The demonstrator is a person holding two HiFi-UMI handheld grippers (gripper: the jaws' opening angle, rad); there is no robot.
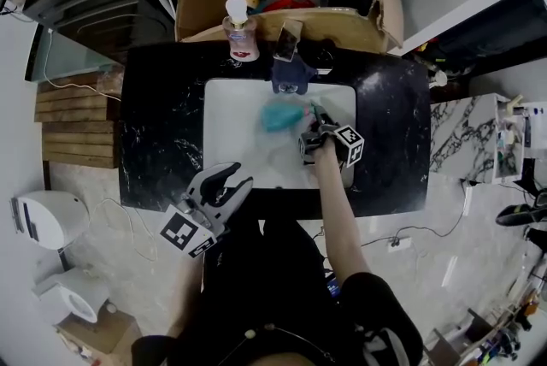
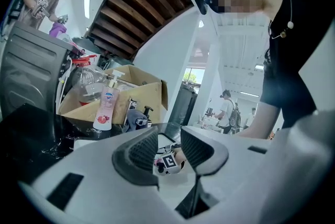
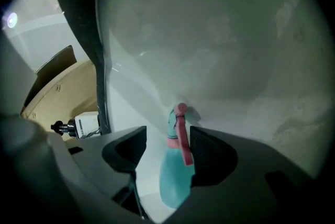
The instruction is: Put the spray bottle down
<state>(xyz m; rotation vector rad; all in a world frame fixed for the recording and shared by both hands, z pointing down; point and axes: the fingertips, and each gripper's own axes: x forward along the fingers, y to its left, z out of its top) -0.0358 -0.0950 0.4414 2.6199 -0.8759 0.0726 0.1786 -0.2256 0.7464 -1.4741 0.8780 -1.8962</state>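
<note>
Your right gripper (image 3: 168, 145) has its jaws spread wide, and the teal spray bottle (image 3: 175, 176) sits between them, with its pink trigger and nozzle at the end farther from the gripper. There is a clear gap between the bottle and the jaw at the left of the right gripper view. The bottle lies close against the other jaw, and you cannot tell whether it touches. In the head view the bottle rests in the white basin (image 1: 231, 142), just ahead of that gripper's tips. Your left gripper (image 2: 168, 152) is nearer your body, well apart from the bottle, with its jaws also spread and nothing between them. Past the basin's far edge, beyond the right gripper, a pink soap bottle (image 1: 242, 38) stands in front of a cardboard box (image 1: 376, 14)
</note>
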